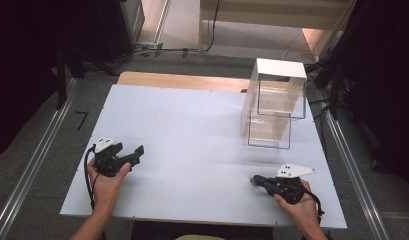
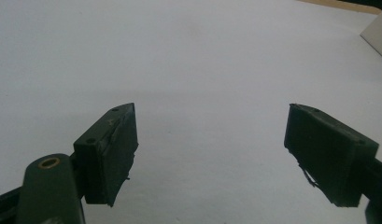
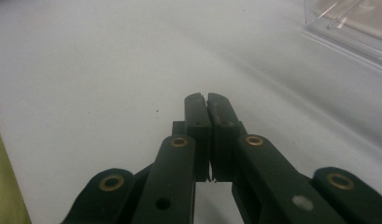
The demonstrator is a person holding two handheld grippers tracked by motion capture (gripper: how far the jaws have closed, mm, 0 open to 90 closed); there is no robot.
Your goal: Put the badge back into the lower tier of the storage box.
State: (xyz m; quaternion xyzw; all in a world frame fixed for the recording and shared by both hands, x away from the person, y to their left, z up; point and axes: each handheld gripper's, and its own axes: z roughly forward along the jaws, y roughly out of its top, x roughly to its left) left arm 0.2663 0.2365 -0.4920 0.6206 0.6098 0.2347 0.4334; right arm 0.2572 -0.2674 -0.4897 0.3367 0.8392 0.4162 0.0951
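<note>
You rest both on the bench (image 1: 192,130), left hand-held gripper (image 1: 134,154) with jaws apart, right hand-held gripper (image 1: 255,180) together on nothing, probably waiting before the clear box (image 1: 274,102).

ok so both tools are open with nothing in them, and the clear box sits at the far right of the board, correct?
Not quite. Only the left tool is open and empty. The right tool is shut, jaws pressed together with nothing between them, as the right gripper view shows. The clear box does sit at the far right of the board.
</note>
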